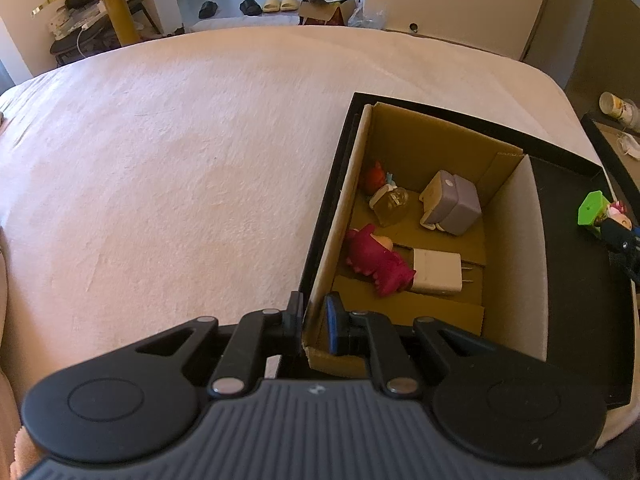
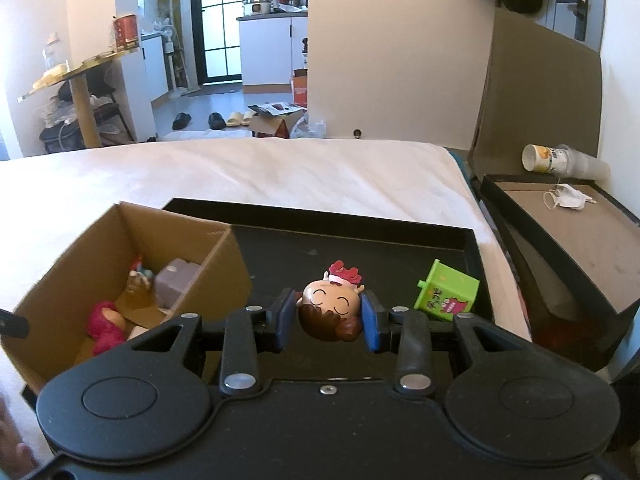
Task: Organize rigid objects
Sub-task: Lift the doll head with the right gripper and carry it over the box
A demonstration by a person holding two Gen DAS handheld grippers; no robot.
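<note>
My left gripper (image 1: 314, 322) is shut on the near left wall of the cardboard box (image 1: 336, 216), which stands inside a black tray (image 1: 576, 264) on the bed. Inside the box lie a pink plush toy (image 1: 376, 264), a white charger (image 1: 436, 272), a purple-grey block (image 1: 452, 202), a small clear bottle (image 1: 390, 204) and a red figure (image 1: 374, 176). My right gripper (image 2: 330, 318) is shut on a doll figure (image 2: 332, 310) with brown hair and a red bow, held above the tray (image 2: 360, 248). A green box (image 2: 446, 296) lies on the tray to its right.
The tray rests on a pale pink bed cover (image 1: 180, 168). Off the bed's right side stand a second black tray lined with cardboard (image 2: 576, 232), a white mask (image 2: 568, 198) and a cup stack (image 2: 560, 160). A hand (image 2: 10, 444) shows at the lower left.
</note>
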